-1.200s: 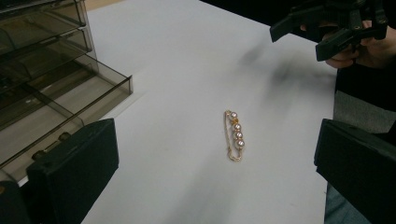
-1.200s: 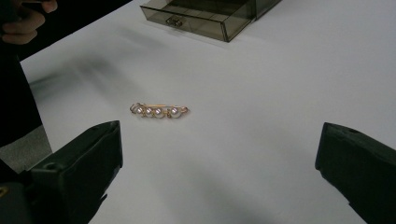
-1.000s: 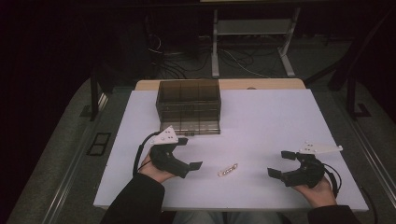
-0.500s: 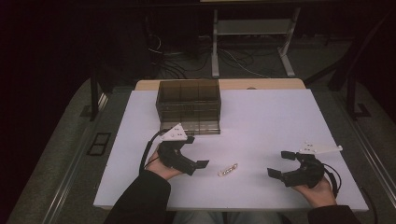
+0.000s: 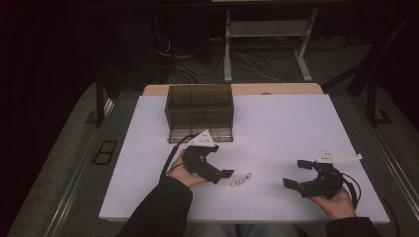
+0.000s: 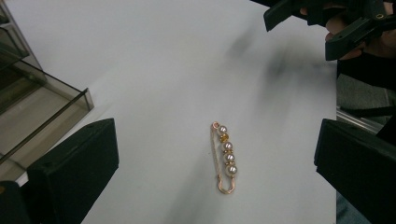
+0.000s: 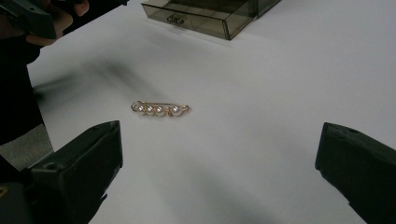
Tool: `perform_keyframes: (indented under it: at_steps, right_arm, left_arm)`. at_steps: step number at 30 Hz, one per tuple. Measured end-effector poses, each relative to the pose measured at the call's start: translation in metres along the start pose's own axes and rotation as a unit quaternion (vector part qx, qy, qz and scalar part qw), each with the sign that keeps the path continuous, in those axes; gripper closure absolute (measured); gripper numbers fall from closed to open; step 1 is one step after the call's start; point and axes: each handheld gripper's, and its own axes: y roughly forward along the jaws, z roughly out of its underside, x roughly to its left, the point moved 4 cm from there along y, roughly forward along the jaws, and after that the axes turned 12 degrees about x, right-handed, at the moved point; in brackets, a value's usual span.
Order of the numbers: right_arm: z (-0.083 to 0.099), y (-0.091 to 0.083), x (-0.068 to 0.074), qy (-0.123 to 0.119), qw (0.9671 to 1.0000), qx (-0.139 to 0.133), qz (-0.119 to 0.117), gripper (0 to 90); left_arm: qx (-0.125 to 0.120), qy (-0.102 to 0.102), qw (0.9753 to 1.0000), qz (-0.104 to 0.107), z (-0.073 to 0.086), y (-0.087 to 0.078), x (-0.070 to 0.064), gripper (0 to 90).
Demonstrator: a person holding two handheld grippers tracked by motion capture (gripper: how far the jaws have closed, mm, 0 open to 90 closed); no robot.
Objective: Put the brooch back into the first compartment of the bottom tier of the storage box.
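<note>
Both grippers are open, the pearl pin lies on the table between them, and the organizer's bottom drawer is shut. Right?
Not quite: the drawer is pulled out, as the high view shows. The rest holds: the left gripper and right gripper are open, and the pearl pin lies on the table between them.

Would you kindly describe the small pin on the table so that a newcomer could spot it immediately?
Start at the white table and its smoky box of drawers at the far edge. Come toward the person: the brooch lies flat between the left gripper and the right gripper. It is a gold safety pin strung with pearly beads, the only loose item.
</note>
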Motion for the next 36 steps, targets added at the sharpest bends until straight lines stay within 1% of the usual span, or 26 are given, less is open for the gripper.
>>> perform_keyframes:
  at_steps: [10, 12, 16, 23, 27, 33, 34, 35, 36]
  right_arm:
    - [0.000, 0.000, 0.000, 0.000, 1.0000, 0.002, 0.000, 0.3]
    - [0.000, 0.000, 0.000, -0.001, 1.0000, 0.002, 0.000, 0.3]
    - [0.000, 0.000, 0.000, -0.001, 1.0000, 0.002, 0.000, 0.3]
    - [0.000, 0.001, 0.000, -0.001, 1.0000, 0.003, 0.000, 0.3]
    - [0.000, 0.001, 0.000, -0.001, 1.0000, 0.004, 0.000, 0.3]
    - [0.001, 0.001, 0.000, -0.001, 1.0000, 0.005, -0.002, 0.3]
    - [0.001, 0.001, 0.000, -0.001, 1.0000, 0.005, -0.001, 0.3]
    - [0.001, 0.001, 0.000, -0.001, 1.0000, 0.005, -0.001, 0.3]
    - [0.001, 0.001, 0.000, -0.001, 1.0000, 0.005, -0.002, 0.3]
  left_arm:
    - [0.023, 0.007, 0.9997, 0.008, -0.005, 0.020, -0.003, 0.0]
    - [0.023, 0.005, 0.9997, 0.010, -0.006, 0.024, -0.004, 0.0]
    - [0.035, 0.007, 0.9993, 0.011, -0.007, 0.031, -0.005, 0.0]
    - [0.053, 0.019, 0.9983, 0.017, -0.012, 0.043, -0.008, 0.0]
    - [0.059, 0.017, 0.9979, 0.018, -0.013, 0.049, -0.009, 0.0]
    - [0.077, 0.021, 0.9966, 0.020, -0.012, 0.059, -0.009, 0.0]
    - [0.079, 0.015, 0.9966, 0.020, -0.011, 0.060, -0.010, 0.0]
    - [0.082, 0.020, 0.9962, 0.020, -0.011, 0.062, -0.010, 0.0]
    - [0.086, 0.021, 0.9959, 0.021, -0.011, 0.064, -0.010, 0.0]
